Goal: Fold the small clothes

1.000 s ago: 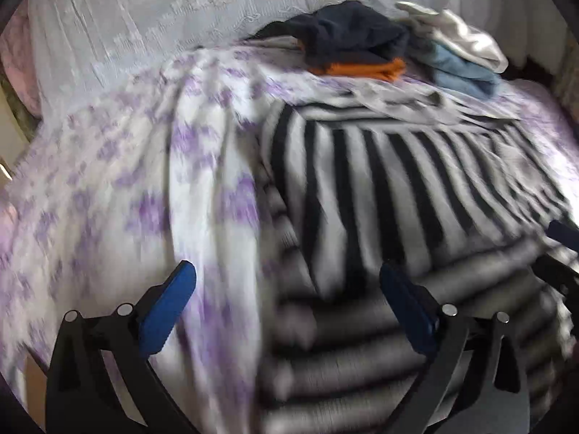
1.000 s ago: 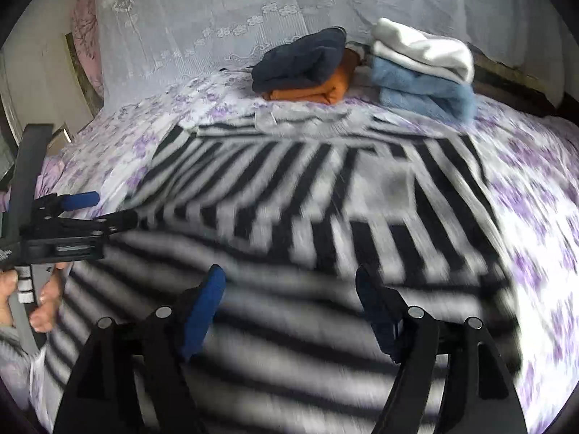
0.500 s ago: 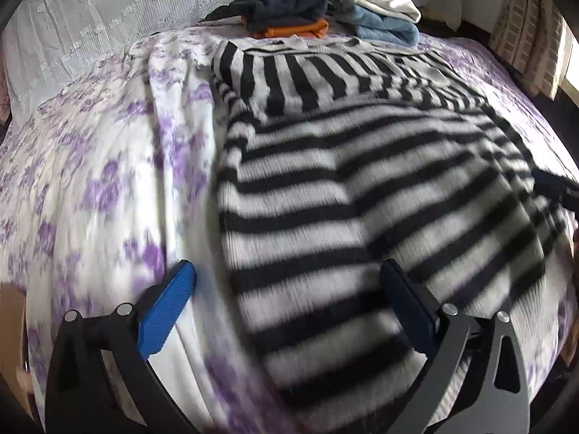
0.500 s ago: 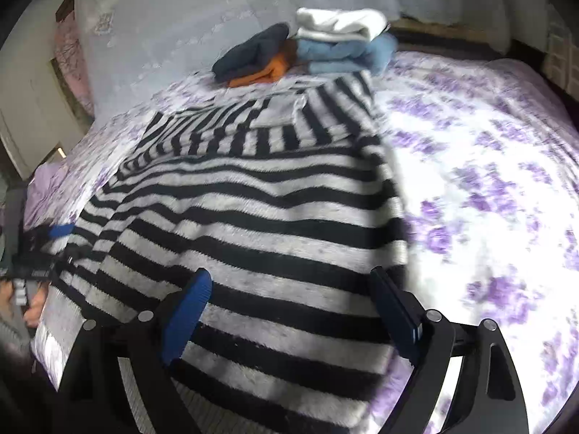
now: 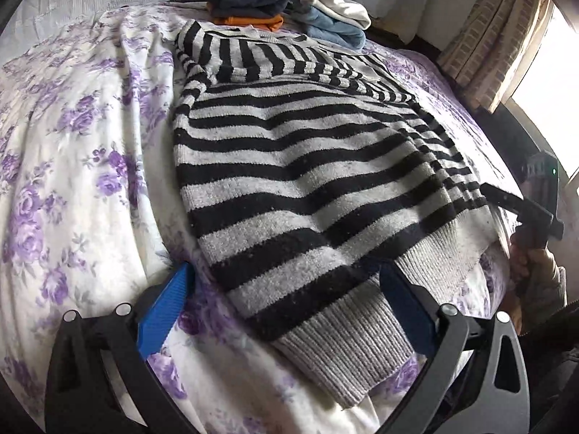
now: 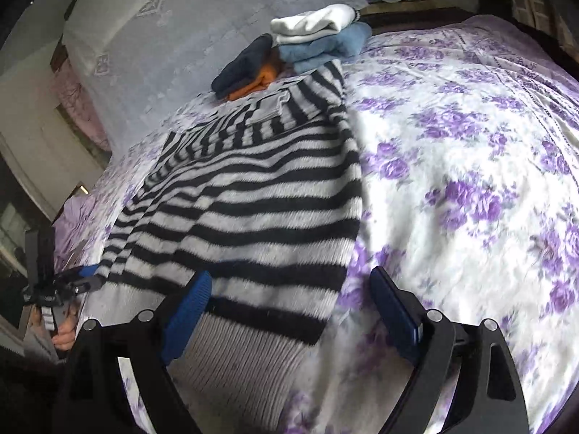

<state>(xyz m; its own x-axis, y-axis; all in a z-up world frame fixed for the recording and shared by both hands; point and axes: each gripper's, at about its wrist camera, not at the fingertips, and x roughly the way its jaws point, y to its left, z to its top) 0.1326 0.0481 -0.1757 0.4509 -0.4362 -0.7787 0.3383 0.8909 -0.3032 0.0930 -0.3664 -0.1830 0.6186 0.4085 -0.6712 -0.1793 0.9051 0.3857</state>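
A black-and-grey striped sweater (image 5: 296, 166) lies flat on the bed, sleeves folded in, its grey ribbed hem (image 5: 347, 340) nearest me. It also shows in the right wrist view (image 6: 246, 209). My left gripper (image 5: 286, 300) is open and empty, its blue pads either side of the hem's left corner, just above it. My right gripper (image 6: 291, 300) is open and empty over the hem's right corner (image 6: 246, 358). The right gripper also shows at the far right in the left wrist view (image 5: 535, 202), and the left gripper at the far left in the right wrist view (image 6: 77, 278).
The bed has a white sheet with purple flowers (image 6: 470, 181). At the far end sit folded clothes: a navy and orange stack (image 5: 246, 3) and a white and blue stack (image 5: 333, 14). A curtain and bright window (image 5: 506, 36) are on the right.
Both grippers have pulled back from the sweater's middle to its near hem, the left toward the left corner and the right toward the right corner. Both stayed open.
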